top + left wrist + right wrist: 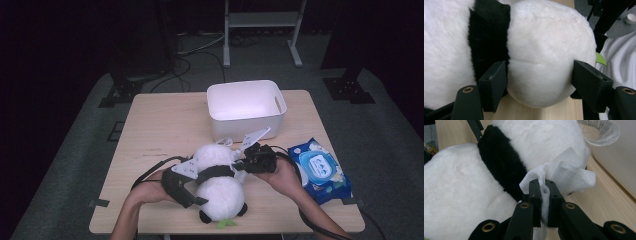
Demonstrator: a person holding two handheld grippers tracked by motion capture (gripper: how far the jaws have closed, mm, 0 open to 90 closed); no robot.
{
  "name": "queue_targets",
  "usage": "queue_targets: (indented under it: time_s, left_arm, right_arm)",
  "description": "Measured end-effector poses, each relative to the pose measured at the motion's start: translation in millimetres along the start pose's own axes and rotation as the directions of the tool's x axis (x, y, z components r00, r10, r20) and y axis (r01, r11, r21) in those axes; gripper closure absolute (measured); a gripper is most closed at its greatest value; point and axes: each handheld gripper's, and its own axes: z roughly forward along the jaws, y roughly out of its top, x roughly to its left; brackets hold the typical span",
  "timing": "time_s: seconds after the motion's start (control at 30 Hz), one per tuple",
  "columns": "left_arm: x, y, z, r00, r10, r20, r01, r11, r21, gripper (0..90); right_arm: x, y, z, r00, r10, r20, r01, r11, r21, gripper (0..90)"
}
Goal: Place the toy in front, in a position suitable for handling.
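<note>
My right gripper (pixel 543 192) pinches a wipe (pixel 564 171) against the panda (pixel 220 177) near the desk's front edge; left gripper (pixel 539 80), wide, should brace firmly.

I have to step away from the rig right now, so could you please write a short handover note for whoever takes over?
Left gripper: jaws open around the white rear of the plush panda, bracing it on the table.
Right gripper: shut on a white wet wipe, pressed against the panda beside its black band.
Wipes pack lies to the right; white bin stands behind the panda.
Done: wipe in hand and on the toy.
Left: probably wiping the fur, then perhaps binning the wipe.
</note>
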Motion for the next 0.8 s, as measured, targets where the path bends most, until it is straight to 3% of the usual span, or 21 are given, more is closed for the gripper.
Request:
queue_targets:
  time_s: [0.2, 0.33, 0.47, 0.53, 0.8]
  left_arm:
    - [1.3, -4.9, -8.8, 0.9995, -0.002, -0.031, 0.003, 0.9994, 0.034, 27.9]
    - [1.0, -8.6, -12.0, 0.9991, 0.000, -0.042, 0.002, 0.9981, 0.062, 28.3]
    - [0.6, -7.8, -2.9, 1.0000, 0.004, -0.009, -0.003, 0.9976, 0.069, 28.3]
    - [-0.9, -4.1, 1.7, 0.9999, 0.012, 0.009, -0.013, 0.9987, 0.050, 28.3]
    - [-6.3, 3.7, 14.1, 0.9987, 0.035, 0.037, -0.036, 0.9985, 0.041, 26.7]
  right_arm:
    - [-2.1, -7.2, -11.1, 0.9999, 0.015, -0.006, -0.015, 1.000, 0.000, 84.4]
    - [-3.0, -12.4, -15.4, 0.9990, 0.031, -0.034, -0.031, 0.999, -0.007, 84.4]
    - [-0.1, -11.2, -7.8, 0.9988, 0.028, -0.040, -0.028, 1.000, 0.002, 84.5]
    - [1.4, -8.2, -2.1, 0.9988, 0.024, -0.042, -0.024, 1.000, 0.003, 84.5]
    - [-3.3, 2.8, 5.5, 0.9993, 0.024, -0.028, -0.024, 1.000, -0.006, 84.4]
